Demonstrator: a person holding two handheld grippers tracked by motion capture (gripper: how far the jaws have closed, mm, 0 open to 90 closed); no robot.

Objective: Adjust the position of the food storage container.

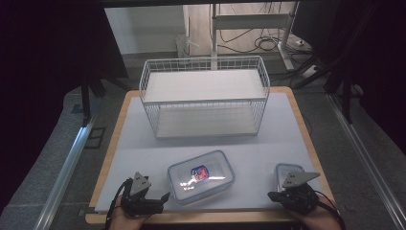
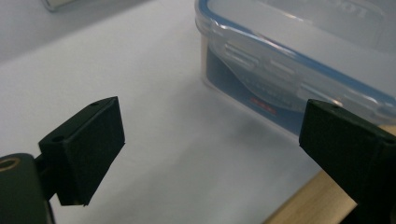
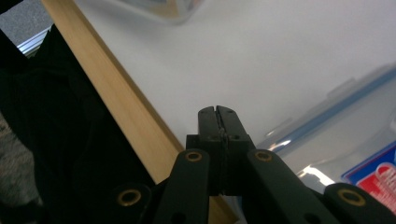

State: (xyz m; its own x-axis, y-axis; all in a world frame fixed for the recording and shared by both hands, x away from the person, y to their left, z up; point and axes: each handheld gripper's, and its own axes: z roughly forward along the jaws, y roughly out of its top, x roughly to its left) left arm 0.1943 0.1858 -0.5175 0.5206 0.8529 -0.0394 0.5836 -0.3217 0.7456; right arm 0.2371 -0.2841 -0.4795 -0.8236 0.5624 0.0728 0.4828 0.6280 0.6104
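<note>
A large clear food box (image 1: 201, 176) with a blue-rimmed lid and a red and blue label inside lies near the table's front middle. My left gripper (image 1: 160, 200) sits at the front left, just left of that box, its jaws pointing toward it. In the left gripper view the left gripper (image 2: 212, 140) stands open with bare table between its pads and the box (image 2: 289, 60) just ahead. A small clear box (image 1: 288, 171) lies front right. My right gripper (image 1: 271, 195) is beside it, shut (image 3: 218, 112) on nothing, the small box (image 3: 336, 135) close on its right.
A white wire basket (image 1: 205, 98) with two shelves stands at the back middle of the white table top (image 1: 143, 158). The wooden front edge (image 3: 116, 93) runs just below both grippers. Dark curtains, cables and a desk frame lie beyond the table.
</note>
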